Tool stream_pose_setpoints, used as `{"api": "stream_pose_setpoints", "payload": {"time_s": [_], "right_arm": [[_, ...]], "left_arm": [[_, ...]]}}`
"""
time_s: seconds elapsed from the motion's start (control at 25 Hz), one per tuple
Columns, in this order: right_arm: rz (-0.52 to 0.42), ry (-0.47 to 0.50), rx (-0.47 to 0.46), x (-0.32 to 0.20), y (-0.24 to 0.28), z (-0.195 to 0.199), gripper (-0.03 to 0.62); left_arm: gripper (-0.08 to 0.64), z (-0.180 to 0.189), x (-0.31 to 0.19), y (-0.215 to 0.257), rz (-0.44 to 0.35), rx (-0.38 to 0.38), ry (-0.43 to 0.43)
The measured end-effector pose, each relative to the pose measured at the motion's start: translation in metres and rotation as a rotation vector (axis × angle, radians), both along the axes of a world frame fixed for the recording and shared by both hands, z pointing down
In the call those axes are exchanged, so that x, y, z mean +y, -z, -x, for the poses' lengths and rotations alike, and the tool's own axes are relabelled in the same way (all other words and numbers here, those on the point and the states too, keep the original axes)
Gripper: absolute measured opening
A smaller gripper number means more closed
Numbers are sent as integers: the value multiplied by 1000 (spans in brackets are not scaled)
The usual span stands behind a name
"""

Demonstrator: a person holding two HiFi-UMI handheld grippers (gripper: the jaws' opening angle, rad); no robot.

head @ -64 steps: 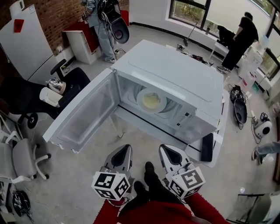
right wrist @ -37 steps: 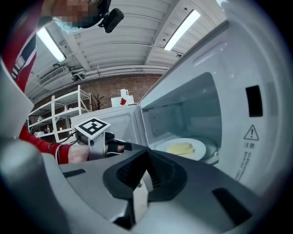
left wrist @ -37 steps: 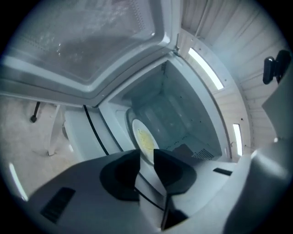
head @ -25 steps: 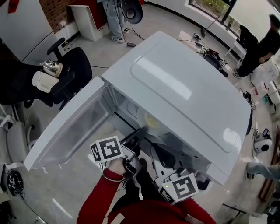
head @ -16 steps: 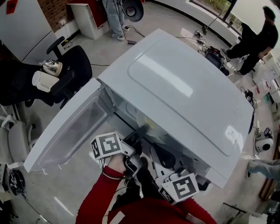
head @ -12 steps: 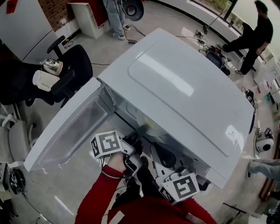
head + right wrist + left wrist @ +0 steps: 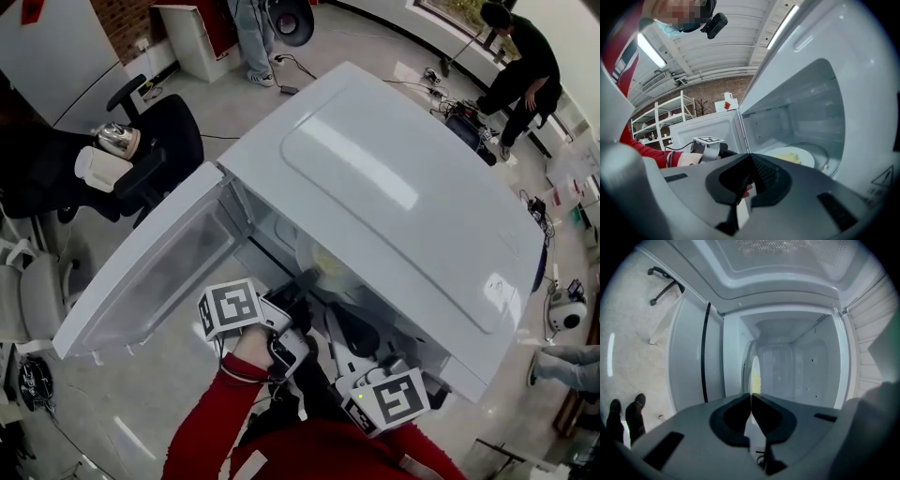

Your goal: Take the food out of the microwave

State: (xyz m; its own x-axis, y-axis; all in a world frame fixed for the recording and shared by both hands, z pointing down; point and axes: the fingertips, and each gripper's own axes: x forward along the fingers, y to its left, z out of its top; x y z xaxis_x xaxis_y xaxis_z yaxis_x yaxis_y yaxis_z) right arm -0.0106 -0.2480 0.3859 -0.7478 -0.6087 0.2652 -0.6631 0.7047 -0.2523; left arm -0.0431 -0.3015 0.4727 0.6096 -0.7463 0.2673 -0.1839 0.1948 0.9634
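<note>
Head view, microwave point(image 7: 403, 187): white, seen from above. Its door point(image 7: 150, 272) is swung wide to the left and the cavity faces the person.
Head view, plate point(image 7: 322, 263): inside the microwave. Only a sliver w/ yellow on it shows under the front edge of the top.
Head view, left hand-held gripper point(image 7: 305, 279): tip is at the microwave's mouth, near the plate. Can't tell from here whether they touch.
Head view, right hand-held gripper point(image 7: 349, 323): just outside the microwave's opening, below its front edge. It's farther from the plate than the left one.
Left gripper view: left hand-held gripper point(image 7: 751, 397) is rolled on its side, jaws pressed together tip to tip, nothing btwn them. The plate point(image 7: 754, 377) shows edge-on ahead inside the cavity, apart from the tip.
Right gripper view: right hand-held gripper point(image 7: 750, 157) has its jaws pressed together and is empty. The plate point(image 7: 806, 158) w/ yellow food point(image 7: 791, 157) sits on the microwave floor beyond the tip. The left one's marker cube point(image 7: 708, 139) shows on the door side.
Step (est.): reach-in. The food isn't gripped yet and is fully inside the microwave.
Next move (est.): one hand-held gripper needs to spread its jaws, go in to the plate rim and pinch it. Then it draws the plate out level so the food doesn't slide.
</note>
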Motion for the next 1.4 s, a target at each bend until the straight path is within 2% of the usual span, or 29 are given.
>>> {"api": "stream_pose_setpoints", "payload": {"time_s": [0.32,0.48,0.6,0.68,0.8,0.84,1.16,1.4], "right_arm": [[-9,27,-2,4,4,-1,11],[-14,48,-4,5,10,-1,11],[-14,64,-4,7,13,-3,11],[-16,79,-7,8,14,-4,11],[-19,107,-14,11,14,-4,11],[-20,116,-14,12,15,-4,11],[-39,190,-4,24,18,7,11],[-51,245,-9,55,20,27,11]], "left_arm": [[15,2,14,5,-25,20,27],[15,2,18,15,-73,50,52],[15,6,26,14,-75,12,62],[15,7,30,17,-94,32,89],[15,7,31,33,-148,145,160],[15,9,33,36,-155,159,178],[15,38,66,40,-165,150,291],[15,63,109,40,-172,150,372]]}}
